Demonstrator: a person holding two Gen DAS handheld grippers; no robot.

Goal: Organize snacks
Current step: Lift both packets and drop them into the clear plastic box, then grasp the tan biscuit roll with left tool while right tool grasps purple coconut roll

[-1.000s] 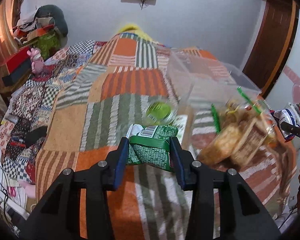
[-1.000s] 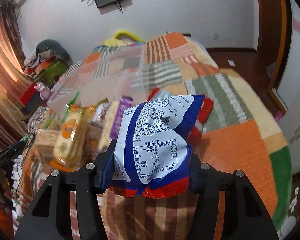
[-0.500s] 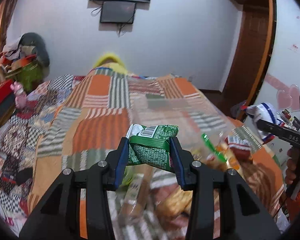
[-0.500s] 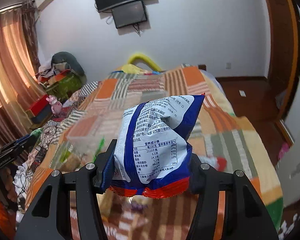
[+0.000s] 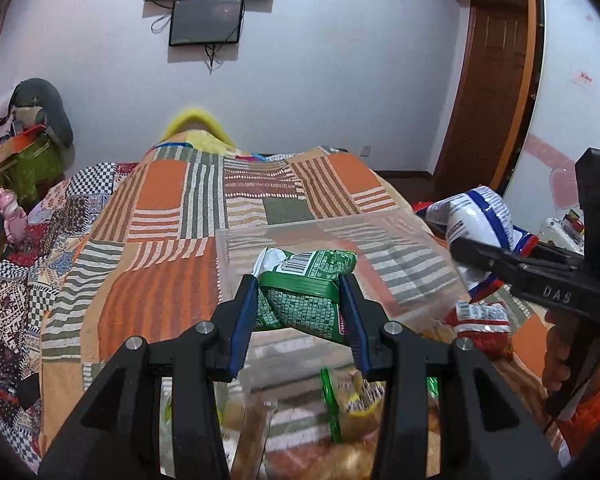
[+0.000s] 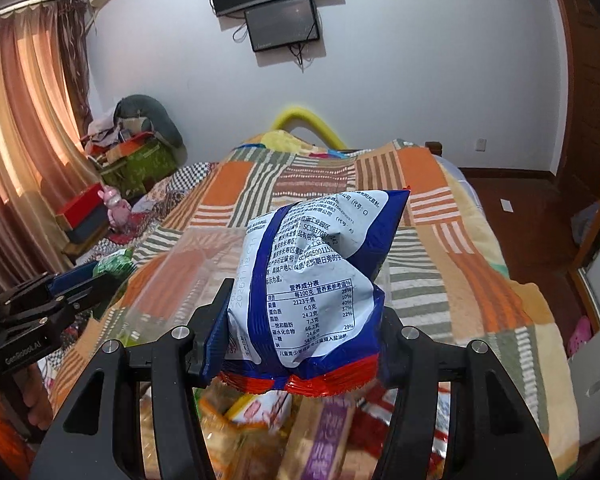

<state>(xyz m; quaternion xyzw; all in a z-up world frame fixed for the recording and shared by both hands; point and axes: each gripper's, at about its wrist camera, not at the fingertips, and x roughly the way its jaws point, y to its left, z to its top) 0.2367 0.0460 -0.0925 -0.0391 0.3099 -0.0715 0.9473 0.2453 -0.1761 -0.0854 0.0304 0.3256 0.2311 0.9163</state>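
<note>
My left gripper (image 5: 300, 300) is shut on a green snack bag (image 5: 306, 294) and holds it up over the near end of a clear plastic bin (image 5: 340, 236) on the bed. My right gripper (image 6: 304, 320) is shut on a blue and white snack bag (image 6: 316, 280), raised above the snack pile. In the left wrist view the right gripper (image 5: 496, 260) and its bag (image 5: 476, 220) show at the right. In the right wrist view the left gripper (image 6: 80, 280) with the green bag (image 6: 114, 264) shows at the left. The bin (image 6: 188, 272) lies ahead.
Several loose snack packs (image 6: 320, 436) lie blurred on the patchwork quilt (image 5: 160, 220) below both grippers. A red snack bag (image 5: 484, 328) lies right of the bin. Clutter and boxes (image 6: 132, 160) stand at the left wall. A wooden door (image 5: 492, 72) is at the right.
Both grippers have risen and tilted up with their bags. The snack pile has dropped to the bottom of both views, and the clear bin now lies just ahead.
</note>
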